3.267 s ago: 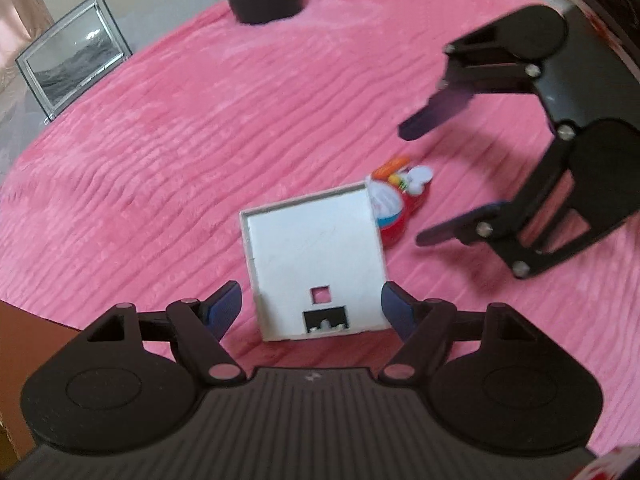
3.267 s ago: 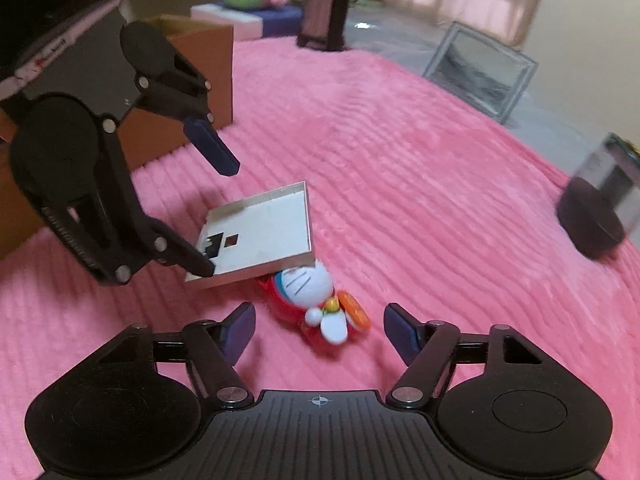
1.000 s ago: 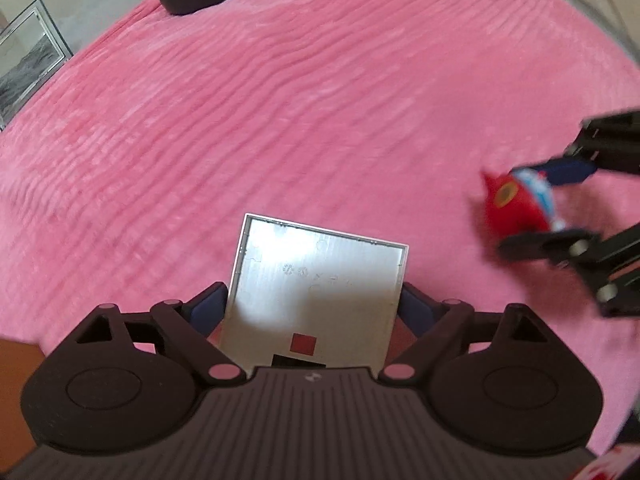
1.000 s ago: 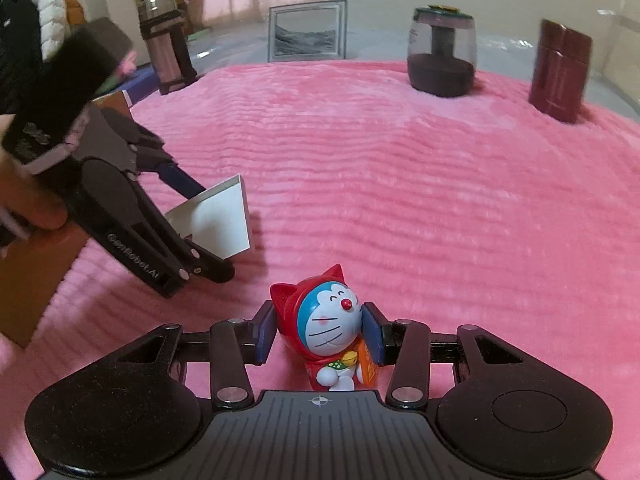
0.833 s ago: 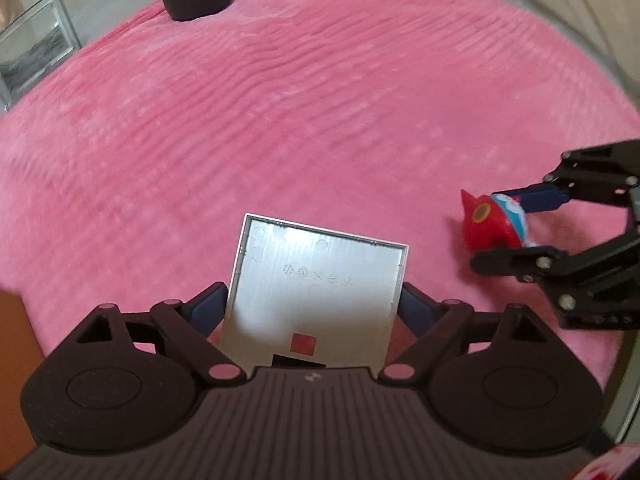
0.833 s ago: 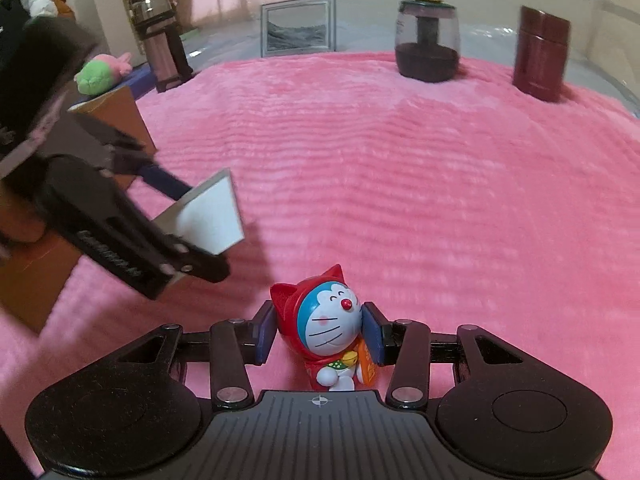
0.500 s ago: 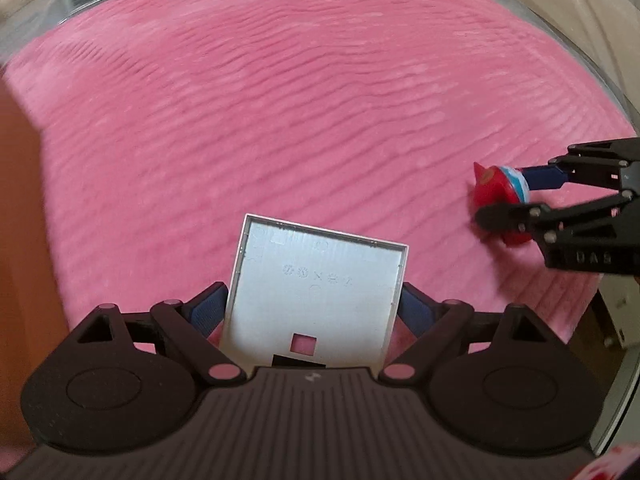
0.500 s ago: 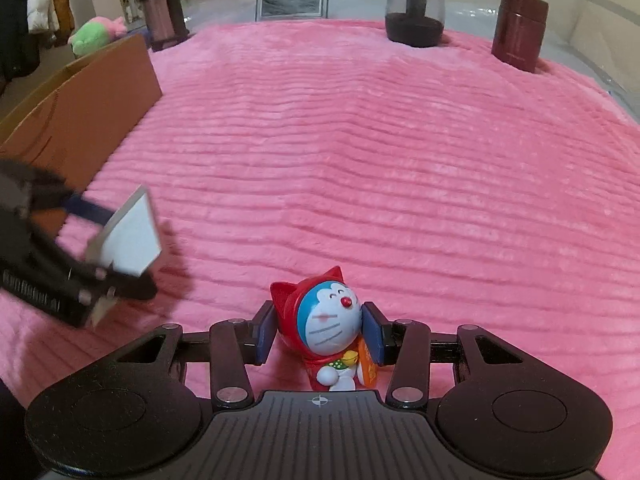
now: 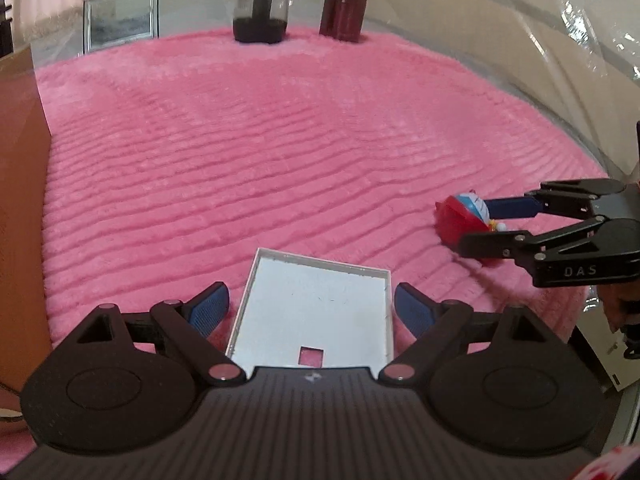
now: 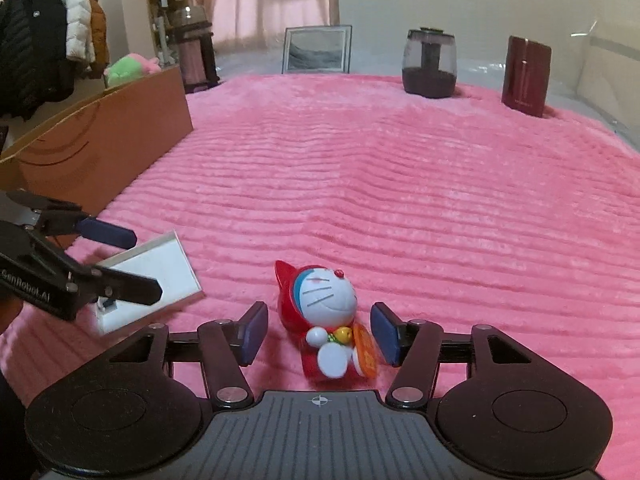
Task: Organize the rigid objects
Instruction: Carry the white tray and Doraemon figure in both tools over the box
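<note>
Progress is early, in my judgement: across the pink blanket [image 10: 400,200] nothing is stowed yet, and the cardboard box [image 10: 120,128] at 10 o'clock in my right wrist view looks like the likely destination. My left gripper [image 9: 312,294] is clamped on the white tray [image 9: 316,312], tilted at 9 o'clock with its open face up and its far edge toward 12. My right gripper [image 10: 319,320] is opening, its pads clear of the toy figure [image 10: 324,304] between them, which lies at 6 o'clock, long axis 11-to-5, head toward 11, face up.
</note>
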`<state>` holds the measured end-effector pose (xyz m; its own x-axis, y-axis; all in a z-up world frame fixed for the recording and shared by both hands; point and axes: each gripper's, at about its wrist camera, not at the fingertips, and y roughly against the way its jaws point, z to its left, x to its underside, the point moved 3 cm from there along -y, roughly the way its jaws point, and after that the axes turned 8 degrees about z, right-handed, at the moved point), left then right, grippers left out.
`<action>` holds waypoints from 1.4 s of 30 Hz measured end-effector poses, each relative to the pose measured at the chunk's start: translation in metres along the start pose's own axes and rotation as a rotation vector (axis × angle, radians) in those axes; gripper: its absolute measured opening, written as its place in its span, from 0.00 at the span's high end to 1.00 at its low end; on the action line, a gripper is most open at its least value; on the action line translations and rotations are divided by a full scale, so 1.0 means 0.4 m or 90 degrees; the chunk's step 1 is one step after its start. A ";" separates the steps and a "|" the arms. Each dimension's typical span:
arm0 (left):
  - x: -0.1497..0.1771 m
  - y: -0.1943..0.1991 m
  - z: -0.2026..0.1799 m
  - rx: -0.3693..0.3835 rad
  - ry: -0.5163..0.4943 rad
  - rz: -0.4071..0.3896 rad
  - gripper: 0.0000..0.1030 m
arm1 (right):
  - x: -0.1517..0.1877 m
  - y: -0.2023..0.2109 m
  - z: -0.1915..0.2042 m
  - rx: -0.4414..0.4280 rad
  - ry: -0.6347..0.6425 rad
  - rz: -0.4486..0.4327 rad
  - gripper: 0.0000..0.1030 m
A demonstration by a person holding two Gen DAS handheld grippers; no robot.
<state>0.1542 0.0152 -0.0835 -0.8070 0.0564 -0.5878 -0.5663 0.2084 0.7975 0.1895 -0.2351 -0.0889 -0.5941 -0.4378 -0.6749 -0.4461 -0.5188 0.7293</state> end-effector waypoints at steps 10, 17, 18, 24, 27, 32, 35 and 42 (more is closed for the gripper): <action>0.027 -0.016 0.007 0.004 -0.040 -0.025 0.15 | 0.024 0.004 -0.009 -0.006 -0.056 -0.034 0.48; 0.033 -0.025 -0.027 -0.004 -0.091 -0.019 0.15 | 0.031 0.009 -0.014 0.002 -0.066 -0.040 0.48; 0.035 -0.029 -0.030 -0.009 -0.094 -0.018 0.15 | 0.031 0.009 -0.013 0.003 -0.065 -0.040 0.48; 0.052 -0.033 -0.037 -0.034 -0.094 -0.029 0.18 | 0.032 0.003 -0.017 -0.001 -0.064 -0.044 0.48; 0.056 -0.032 -0.036 -0.039 -0.075 -0.036 0.19 | 0.029 -0.005 -0.022 -0.008 -0.061 -0.045 0.48; 0.057 -0.031 -0.036 -0.043 -0.050 -0.043 0.19 | 0.013 -0.019 -0.019 -0.007 -0.038 -0.045 0.48; 0.061 -0.031 -0.040 -0.046 -0.047 -0.045 0.19 | 0.011 -0.023 -0.017 -0.009 -0.028 -0.044 0.53; 0.063 -0.028 -0.052 -0.062 -0.032 -0.049 0.19 | 0.015 -0.014 -0.013 0.002 -0.049 -0.060 0.59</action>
<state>0.1366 -0.0060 -0.1045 -0.7524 0.0928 -0.6521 -0.6419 0.1188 0.7575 0.1920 -0.2387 -0.0978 -0.5986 -0.3295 -0.7301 -0.5046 -0.5528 0.6632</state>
